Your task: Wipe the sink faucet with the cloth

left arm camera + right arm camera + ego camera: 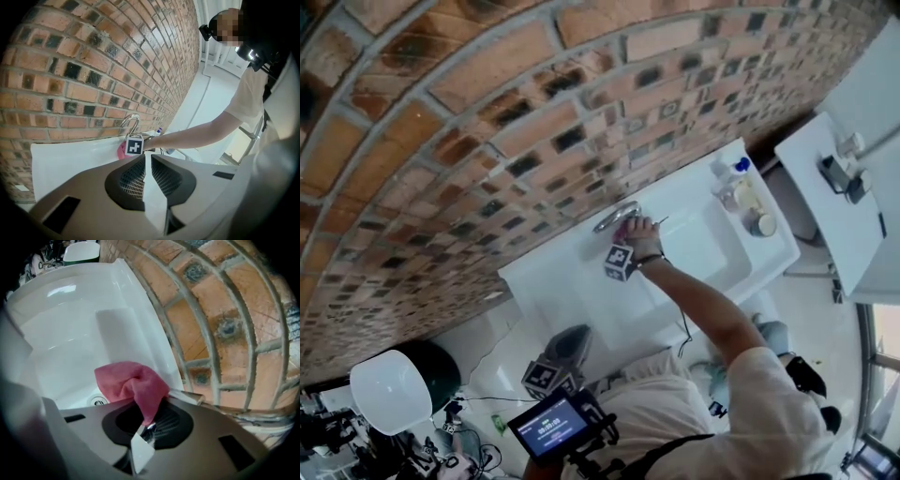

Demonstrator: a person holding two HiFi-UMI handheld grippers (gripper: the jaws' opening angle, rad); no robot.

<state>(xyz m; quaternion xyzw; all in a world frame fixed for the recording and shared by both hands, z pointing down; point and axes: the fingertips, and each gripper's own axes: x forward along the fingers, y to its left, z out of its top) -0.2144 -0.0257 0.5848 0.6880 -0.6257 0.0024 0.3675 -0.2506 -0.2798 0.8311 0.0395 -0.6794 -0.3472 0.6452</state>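
The chrome arched faucet [616, 217] rises at the back rim of the white sink [712, 253], under the brick wall. My right gripper [628, 240] reaches to it, shut on a pink cloth [629, 228] that lies against the spout. In the right gripper view the cloth [133, 386] bunches out of the right gripper [146, 430] above the basin [70, 343] and drain [98, 402]. My left gripper [572, 343] hangs back by my body, shut and empty. The left gripper view shows the left gripper [149, 161], with the faucet [131, 123] and cloth [121, 149] beyond it.
Bottles and jars [739, 192] crowd the sink's right corner. A white counter [834, 220] with small items stands at the right. The brick wall [487, 112] runs close behind the faucet. A white dome-shaped object [391, 389] and a small screen [551, 427] sit low left.
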